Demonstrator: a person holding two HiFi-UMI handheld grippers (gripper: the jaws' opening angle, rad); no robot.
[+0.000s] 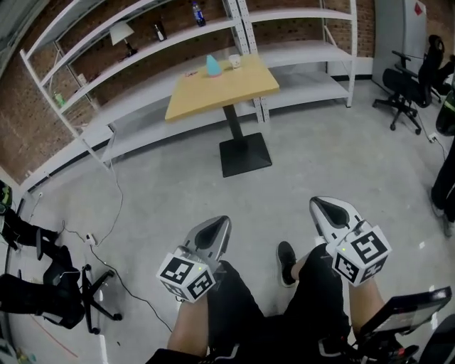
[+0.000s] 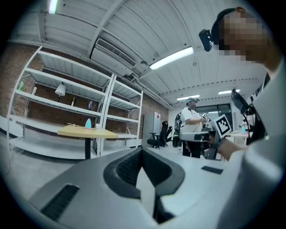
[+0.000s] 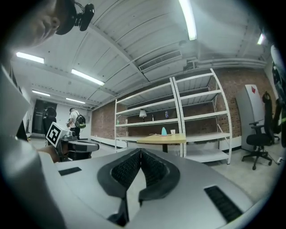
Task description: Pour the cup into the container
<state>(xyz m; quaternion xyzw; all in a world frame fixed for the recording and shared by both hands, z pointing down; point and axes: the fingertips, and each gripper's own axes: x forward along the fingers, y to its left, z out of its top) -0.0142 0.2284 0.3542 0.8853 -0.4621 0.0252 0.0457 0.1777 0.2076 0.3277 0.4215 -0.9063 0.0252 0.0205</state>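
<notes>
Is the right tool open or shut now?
Shut. In the right gripper view, the right tool has its jaws pressed together, with nothing between them.

Open floor point(image 1: 306, 163) lies before the bench point(image 1: 227, 91); the bench's near half is bare; shelves point(image 1: 302, 54) stand close behind it.

Well ahead, a wooden table point(image 1: 213, 92) on a black pedestal, white shelves point(image 1: 306, 55) behind it along a brick wall point(image 1: 43, 121). On the shelves, a lamp point(image 1: 122, 33) and perhaps a bottle point(image 1: 197, 13). Right, a black office chair point(image 1: 405, 89); left, a cable point(image 1: 119, 195) on the floor point(image 1: 320, 156).
</notes>
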